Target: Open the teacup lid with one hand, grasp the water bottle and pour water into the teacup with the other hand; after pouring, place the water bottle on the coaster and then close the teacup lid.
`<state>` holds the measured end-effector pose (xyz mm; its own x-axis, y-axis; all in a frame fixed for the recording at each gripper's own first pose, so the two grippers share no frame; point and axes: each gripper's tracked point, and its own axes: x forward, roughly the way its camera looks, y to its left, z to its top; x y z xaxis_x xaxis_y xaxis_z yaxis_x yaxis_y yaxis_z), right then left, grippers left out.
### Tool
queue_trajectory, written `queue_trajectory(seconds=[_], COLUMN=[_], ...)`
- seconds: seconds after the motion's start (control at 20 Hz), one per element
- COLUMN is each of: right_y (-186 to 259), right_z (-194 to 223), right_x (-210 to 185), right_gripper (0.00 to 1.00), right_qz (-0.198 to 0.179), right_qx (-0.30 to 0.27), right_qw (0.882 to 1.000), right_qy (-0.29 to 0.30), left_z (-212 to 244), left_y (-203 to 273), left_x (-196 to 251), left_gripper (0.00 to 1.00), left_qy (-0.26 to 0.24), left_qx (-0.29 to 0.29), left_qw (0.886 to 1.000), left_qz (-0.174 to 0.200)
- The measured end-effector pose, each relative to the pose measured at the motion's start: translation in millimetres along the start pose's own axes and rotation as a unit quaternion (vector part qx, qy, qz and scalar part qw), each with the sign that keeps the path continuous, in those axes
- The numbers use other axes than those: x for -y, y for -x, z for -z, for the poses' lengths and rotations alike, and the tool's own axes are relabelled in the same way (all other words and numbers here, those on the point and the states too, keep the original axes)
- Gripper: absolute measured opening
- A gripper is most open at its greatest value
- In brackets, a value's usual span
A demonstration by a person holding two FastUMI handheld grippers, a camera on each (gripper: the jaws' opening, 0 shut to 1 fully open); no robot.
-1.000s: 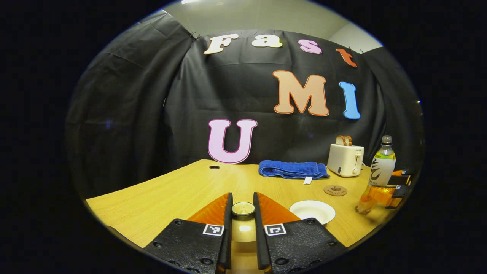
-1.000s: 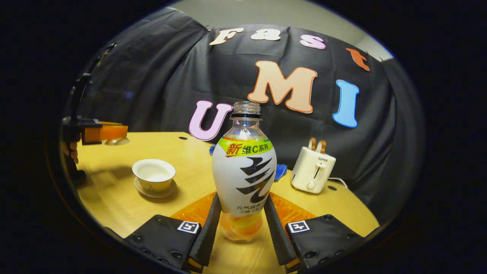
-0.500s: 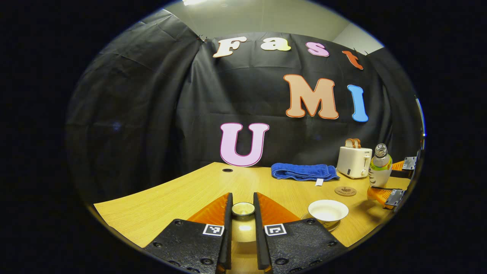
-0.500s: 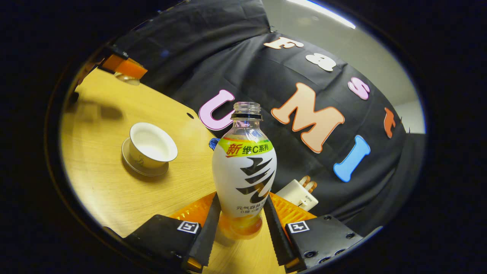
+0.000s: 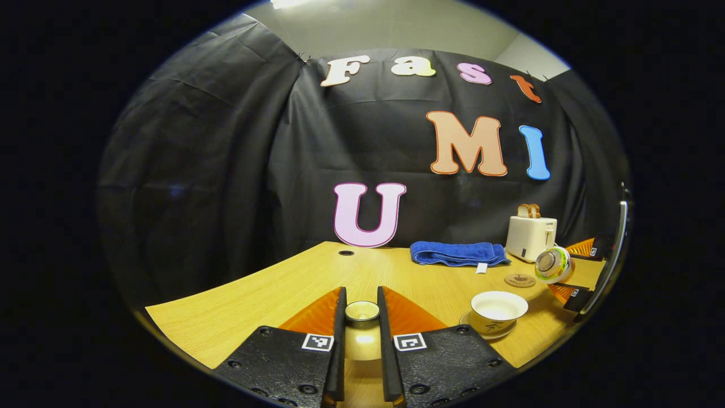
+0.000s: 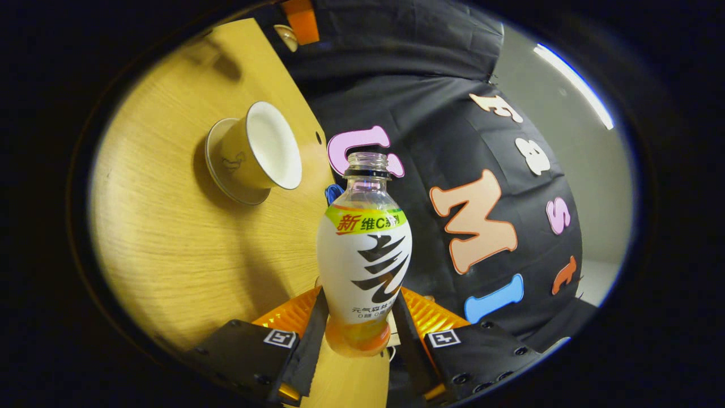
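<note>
Looking along the left gripper (image 5: pixel 360 317), we saw its 2 fingers pinching the small round knob of the teacup lid (image 5: pixel 362 311), held above the wooden table (image 5: pixel 255 289). To the right in that view, the teacup (image 5: pixel 498 309) stood uncovered on its saucer (image 5: pixel 481 331), upright on the table. Just behind it lay the round coaster (image 5: pixel 519 280), bare, with a folded blue towel (image 5: pixel 457 253) and a white toaster (image 5: pixel 531 238) farther back by the black cloth wall.

At the far right of the left gripper view, the water bottle (image 5: pixel 553 264) was tipped so that its open mouth faced the camera, above and to the right of the teacup.

In the right gripper view, the right gripper (image 6: pixel 355 334) had both fingers pressed on the lower body of the water bottle (image 6: pixel 363 255), which had no cap. The whole scene there was rotated, with the teacup (image 6: pixel 260 147) at the upper left, apart from the bottle's mouth. We could not tell whether any liquid was leaving the bottle.
</note>
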<state>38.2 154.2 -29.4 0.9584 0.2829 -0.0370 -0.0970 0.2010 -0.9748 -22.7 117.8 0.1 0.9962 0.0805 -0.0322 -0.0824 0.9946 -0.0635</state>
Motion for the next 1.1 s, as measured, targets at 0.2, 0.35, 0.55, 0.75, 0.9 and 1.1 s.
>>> queue_trajectory(seconds=[0.2, 0.35, 0.55, 0.75, 0.9, 1.1], right_y=[0.6, -1.5, 1.8, 2.8, 4.3, 5.3], right_z=[-4.8, -6.2, -9.8, -12.4, -14.7, -18.2], right_x=[-0.2, -0.4, 0.1, 0.5, 1.9, 2.8], right_gripper=[0.69, 0.68, 0.69, 0.69, 0.68, 0.68], right_qz=[-0.002, -0.006, 0.002, -0.004, 0.000, 0.007], right_qx=[0.012, 0.017, 0.032, 0.037, 0.043, 0.059], right_qw=[0.998, 0.995, 0.989, 0.983, 0.976, 0.967], right_qy=[0.064, 0.094, 0.146, 0.180, 0.212, 0.248], left_z=[-0.9, -2.0, -6.5, -6.8, -5.9, -3.5], left_y=[0.7, 1.6, 4.6, 4.7, 4.6, 3.9], left_x=[-7.5, -9.3, -10.9, -7.6, -5.4, -4.5], left_gripper=[0.24, 0.24, 0.24, 0.24, 0.22, 0.24], left_qy=[0.008, 0.006, 0.006, 0.009, 0.012, 0.016], left_qx=[0.001, 0.003, 0.009, 0.009, 0.007, 0.004], left_qw=[1.000, 1.000, 1.000, 1.000, 1.000, 1.000], left_qz=[-0.004, -0.006, -0.007, -0.003, -0.001, 0.001])
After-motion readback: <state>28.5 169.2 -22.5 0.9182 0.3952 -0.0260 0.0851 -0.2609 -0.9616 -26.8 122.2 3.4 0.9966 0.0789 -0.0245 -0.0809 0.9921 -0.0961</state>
